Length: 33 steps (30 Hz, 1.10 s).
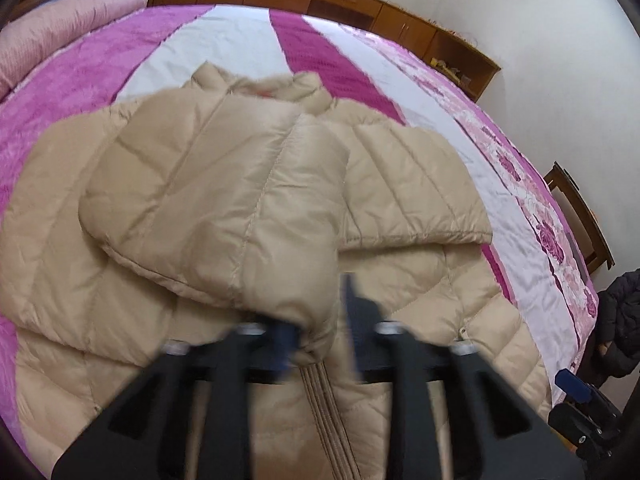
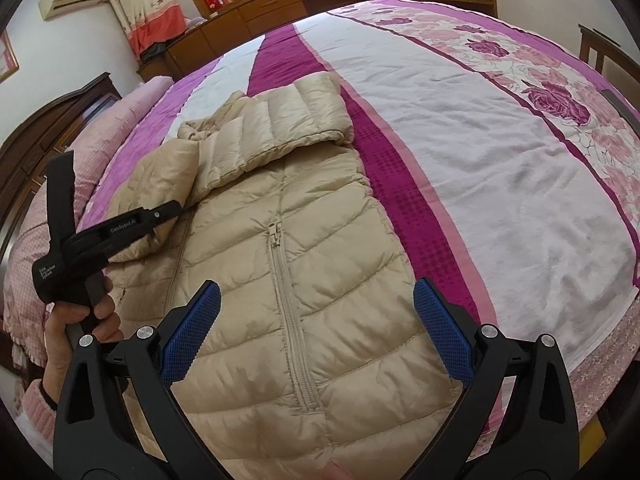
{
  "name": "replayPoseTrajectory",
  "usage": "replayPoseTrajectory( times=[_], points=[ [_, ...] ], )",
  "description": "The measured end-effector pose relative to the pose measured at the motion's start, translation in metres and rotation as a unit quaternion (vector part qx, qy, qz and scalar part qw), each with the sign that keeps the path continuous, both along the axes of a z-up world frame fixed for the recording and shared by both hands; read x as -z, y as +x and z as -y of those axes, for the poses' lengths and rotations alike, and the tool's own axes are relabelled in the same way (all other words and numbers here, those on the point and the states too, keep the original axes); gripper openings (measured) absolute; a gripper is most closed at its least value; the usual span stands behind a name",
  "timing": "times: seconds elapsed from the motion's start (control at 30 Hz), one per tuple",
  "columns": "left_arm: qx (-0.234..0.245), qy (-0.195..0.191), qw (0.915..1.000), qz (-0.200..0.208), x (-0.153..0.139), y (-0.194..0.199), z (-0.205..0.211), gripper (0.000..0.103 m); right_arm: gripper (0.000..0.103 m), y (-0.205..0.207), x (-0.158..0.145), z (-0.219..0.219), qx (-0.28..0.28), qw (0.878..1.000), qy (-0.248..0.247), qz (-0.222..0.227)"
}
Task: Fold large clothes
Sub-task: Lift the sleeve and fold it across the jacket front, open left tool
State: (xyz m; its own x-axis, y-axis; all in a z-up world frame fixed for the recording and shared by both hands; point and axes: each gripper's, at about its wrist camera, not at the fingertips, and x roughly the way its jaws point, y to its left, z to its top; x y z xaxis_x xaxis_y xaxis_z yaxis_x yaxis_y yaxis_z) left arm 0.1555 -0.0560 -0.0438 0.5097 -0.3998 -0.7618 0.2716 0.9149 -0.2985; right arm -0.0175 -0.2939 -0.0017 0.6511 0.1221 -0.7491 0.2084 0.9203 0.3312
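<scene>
A beige puffer jacket lies front up on the striped pink and white bed cover, its zip closed. Both sleeves are folded across the chest; the nearer sleeve ends in a cuff lying between the fingers of my left gripper. Those jaws stand apart, and the right pad is off the cuff. My right gripper hovers wide open over the jacket's lower front, holding nothing.
Wooden cabinets run along the far wall under a window. A rolled pink quilt lies at the headboard side. A wooden chair and a dark garment stand past the bed's right edge. A person's hand holds the left gripper.
</scene>
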Motion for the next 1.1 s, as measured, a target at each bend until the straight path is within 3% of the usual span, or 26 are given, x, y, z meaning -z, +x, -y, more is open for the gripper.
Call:
replayPoseTrajectory(
  times=[0.03, 0.2, 0.27, 0.4, 0.57, 0.77, 1.1],
  points=[
    [-0.001, 0.002, 1.0, -0.003, 0.0, -0.002, 0.0, 0.057, 0.096, 0.0, 0.0, 0.0, 0.0, 1.0, 0.0, 0.0],
    [0.008, 0.022, 0.9997, -0.005, -0.008, -0.009, -0.001, 0.06, 0.096, 0.002, -0.001, -0.001, -0.002, 1.0, 0.0, 0.001],
    [0.009, 0.016, 0.9998, -0.009, -0.012, -0.011, -0.004, 0.071, 0.096, 0.002, -0.001, -0.001, -0.003, 1.0, -0.001, 0.002],
    [0.008, 0.035, 0.9993, -0.009, -0.02, -0.019, -0.006, 0.072, 0.096, 0.005, -0.002, -0.004, -0.007, 1.0, -0.002, 0.001],
    [-0.009, 0.071, 0.9974, -0.005, -0.028, -0.026, -0.013, 0.081, 0.096, 0.007, -0.002, -0.011, -0.018, 1.0, -0.004, 0.001],
    [-0.035, 0.099, 0.9945, 0.003, -0.035, -0.031, -0.036, 0.082, 0.096, 0.011, 0.0, -0.021, -0.029, 1.0, -0.001, -0.004],
    [-0.1, 0.104, 0.9893, -0.02, -0.027, -0.032, -0.1, 0.082, 0.096, 0.041, -0.015, -0.068, -0.096, 0.995, -0.028, 0.006]
  ],
)
